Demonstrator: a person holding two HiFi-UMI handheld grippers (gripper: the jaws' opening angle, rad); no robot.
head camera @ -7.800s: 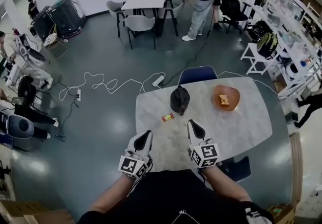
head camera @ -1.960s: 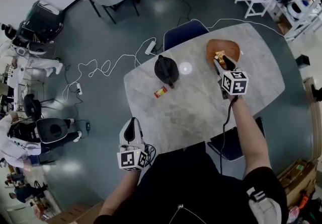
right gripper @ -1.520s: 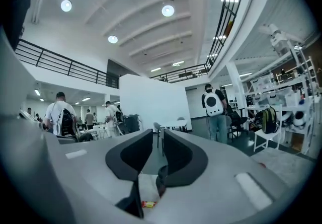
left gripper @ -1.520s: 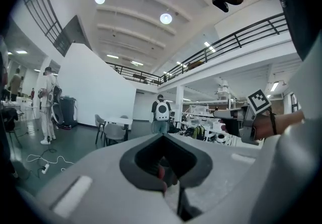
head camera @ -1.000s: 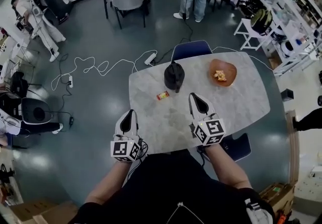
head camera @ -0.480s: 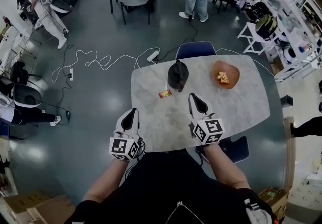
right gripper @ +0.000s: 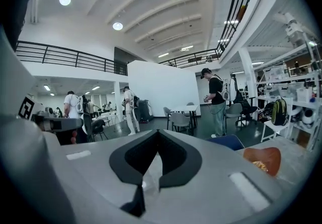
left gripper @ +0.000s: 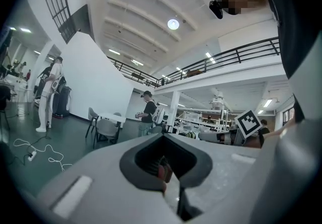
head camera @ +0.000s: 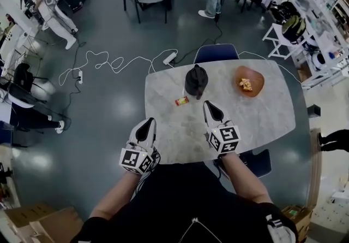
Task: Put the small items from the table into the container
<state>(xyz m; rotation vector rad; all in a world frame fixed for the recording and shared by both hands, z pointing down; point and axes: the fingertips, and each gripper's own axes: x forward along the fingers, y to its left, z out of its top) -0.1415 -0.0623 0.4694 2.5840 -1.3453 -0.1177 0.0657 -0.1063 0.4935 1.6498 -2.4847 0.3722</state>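
Plainly, the left gripper and the right gripper are closed on nothing by the grey marble table. A small red-and-yellow packet lies beside a black rounded vessel, its kind unclear; the orange bowl holds a blurred snack.

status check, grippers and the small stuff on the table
Left gripper and right gripper both shut, empty. Small red-orange packet lies on the grey marble table; orange bowl holds a snack. Black jug stands just beyond the packet.
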